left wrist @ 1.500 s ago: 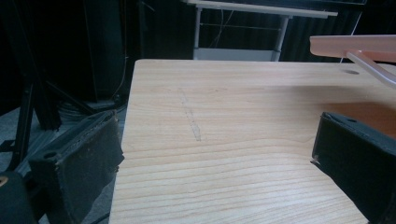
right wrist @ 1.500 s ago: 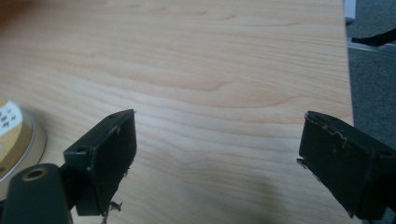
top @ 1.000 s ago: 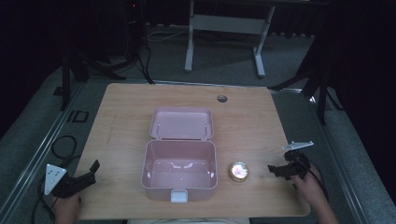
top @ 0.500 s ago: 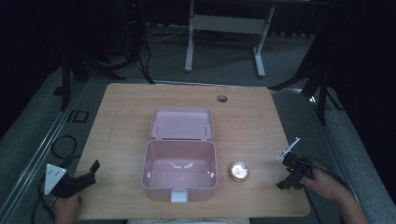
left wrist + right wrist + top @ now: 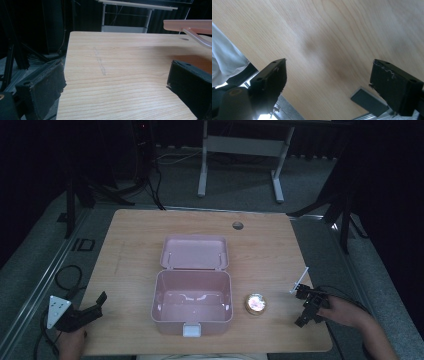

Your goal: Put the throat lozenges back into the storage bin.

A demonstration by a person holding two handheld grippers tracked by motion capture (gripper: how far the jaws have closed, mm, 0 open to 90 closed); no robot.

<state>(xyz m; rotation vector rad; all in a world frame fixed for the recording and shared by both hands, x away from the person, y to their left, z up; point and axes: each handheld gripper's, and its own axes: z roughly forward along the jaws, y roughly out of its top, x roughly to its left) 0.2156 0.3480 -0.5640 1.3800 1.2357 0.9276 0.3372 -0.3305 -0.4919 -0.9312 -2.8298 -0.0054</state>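
Clearly the right gripper (image 5: 306,306) has its jaws spread wide with nothing between them, hanging over bare wood near the desk's (image 5: 135,245) right front edge; in the right gripper view it points down and back toward the person's side, not at anything to pick up. Just to its left, apart from it, sits a small round tin (image 5: 255,303) with a patterned lid, and beside that, not touching, stands the open pink plastic box (image 5: 192,302), lid tipped back, inside apparently empty. The left gripper (image 5: 85,312), jaws also apart and empty, rests at the front left corner, well away from the box. Judging from this, the risk lies in the approach: a gripper swung round from that odd angle could clip the low tin sideways and shove it against the box wall or slide it off line rather than straddle it.
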